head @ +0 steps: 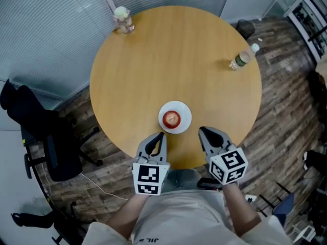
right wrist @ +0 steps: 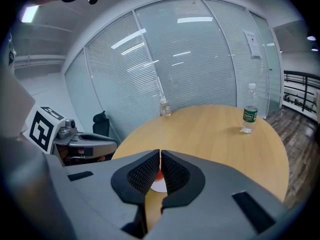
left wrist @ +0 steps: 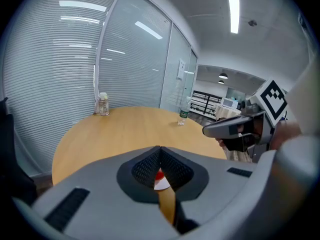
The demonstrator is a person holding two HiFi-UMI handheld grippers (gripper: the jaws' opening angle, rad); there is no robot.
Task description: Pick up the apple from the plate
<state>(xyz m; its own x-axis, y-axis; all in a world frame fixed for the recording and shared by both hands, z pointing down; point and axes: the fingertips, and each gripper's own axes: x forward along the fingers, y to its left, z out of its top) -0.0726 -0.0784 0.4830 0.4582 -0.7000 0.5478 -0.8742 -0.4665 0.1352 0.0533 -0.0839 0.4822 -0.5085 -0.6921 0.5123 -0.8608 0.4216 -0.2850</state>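
A red apple (head: 171,119) sits on a small white plate (head: 184,111) near the front edge of the round wooden table (head: 173,60). My left gripper (head: 161,135) is shut and empty, its tip just left of and below the plate. My right gripper (head: 201,130) is shut and empty too, just right of and below the plate. In the left gripper view the apple (left wrist: 159,174) and plate (left wrist: 162,183) peek through the gap under the shut jaws. A sliver of the apple (right wrist: 158,175) and the plate (right wrist: 159,186) shows the same way in the right gripper view.
A clear jar (head: 122,19) stands at the table's far left edge, and a plastic water bottle (head: 242,57) lies near the right edge. A black office chair (head: 48,142) stands on the wood floor to the left. Glass walls with blinds close off the far side.
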